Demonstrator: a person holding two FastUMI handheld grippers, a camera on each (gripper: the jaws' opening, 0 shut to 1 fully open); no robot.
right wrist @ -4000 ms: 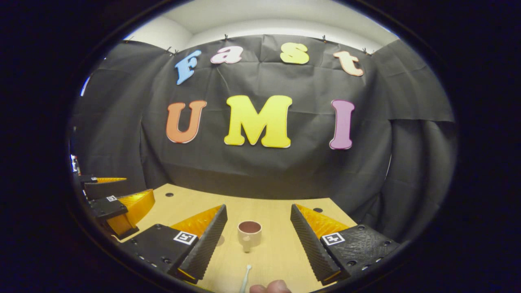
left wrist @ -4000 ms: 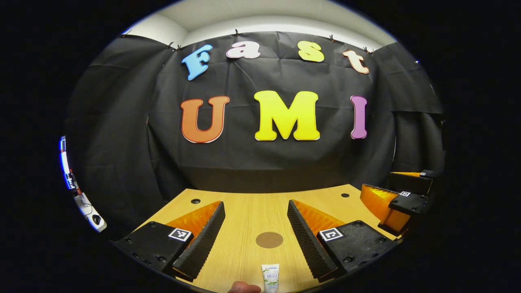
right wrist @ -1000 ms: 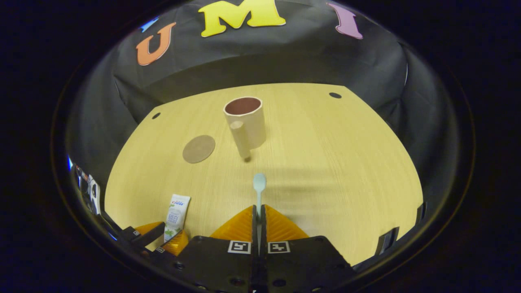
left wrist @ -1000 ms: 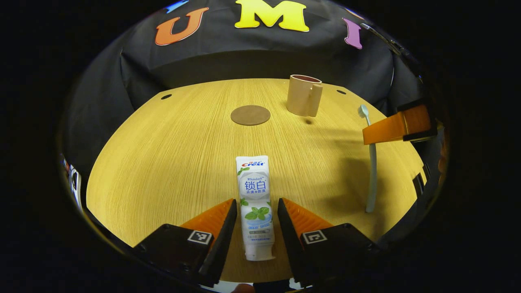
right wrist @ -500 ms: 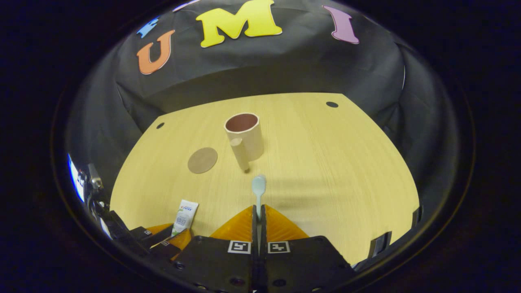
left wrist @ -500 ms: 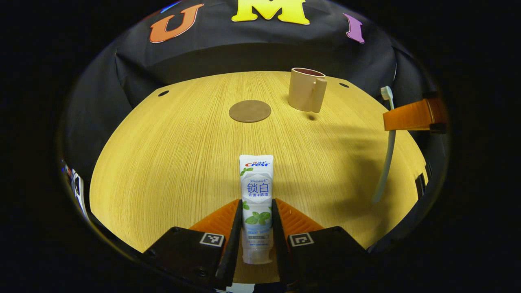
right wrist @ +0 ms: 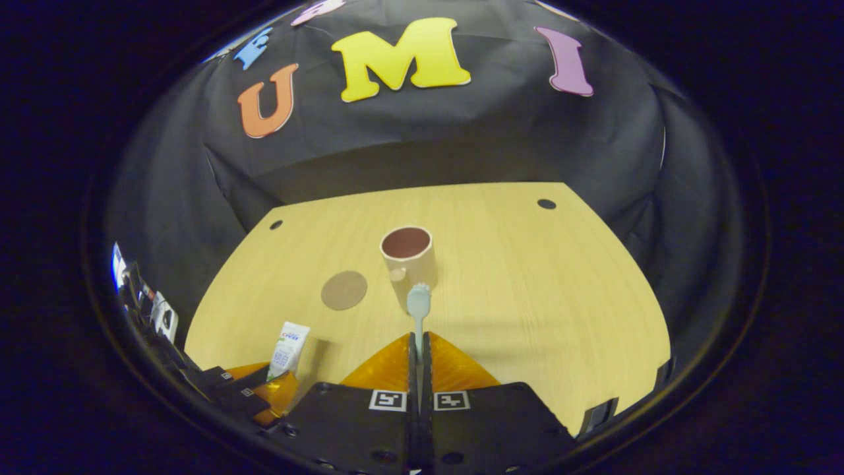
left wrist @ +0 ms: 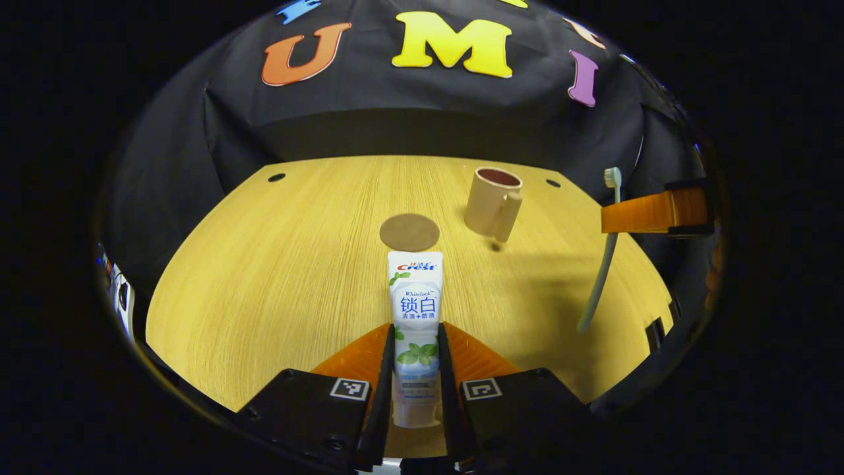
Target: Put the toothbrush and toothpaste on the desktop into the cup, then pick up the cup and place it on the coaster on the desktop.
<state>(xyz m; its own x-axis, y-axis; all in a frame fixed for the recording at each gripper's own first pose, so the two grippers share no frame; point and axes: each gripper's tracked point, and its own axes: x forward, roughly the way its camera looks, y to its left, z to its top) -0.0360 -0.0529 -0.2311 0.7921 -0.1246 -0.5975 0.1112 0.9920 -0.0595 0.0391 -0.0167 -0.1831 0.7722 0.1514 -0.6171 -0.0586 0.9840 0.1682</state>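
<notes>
A white toothpaste tube [left wrist: 415,310] is held off the wooden desktop [left wrist: 277,277] with my left gripper [left wrist: 414,346] shut on its lower half. In the right gripper view the tube [right wrist: 287,347] sticks up from that left gripper [right wrist: 264,389] at the lower left. My right gripper [right wrist: 419,353] is shut on a pale green toothbrush [right wrist: 418,310], head pointing forward, lifted above the desk. The left gripper view has the same toothbrush [left wrist: 601,254] hanging through the right gripper [left wrist: 649,211] at the right edge. A beige cup [right wrist: 407,257] [left wrist: 491,201] stands upright beyond, handle toward me. The round brown coaster [left wrist: 409,232] [right wrist: 343,290] lies left of the cup.
Small dark holes [right wrist: 546,204] mark the desk's far corners. Black cloth walls close the desk behind and at both sides. Some equipment [right wrist: 148,310] hangs past the desk's left edge.
Both grippers have risen off the desk with their objects. The toothpaste now hovers above the wood and the toothbrush hangs higher, its head nearer the cup.
</notes>
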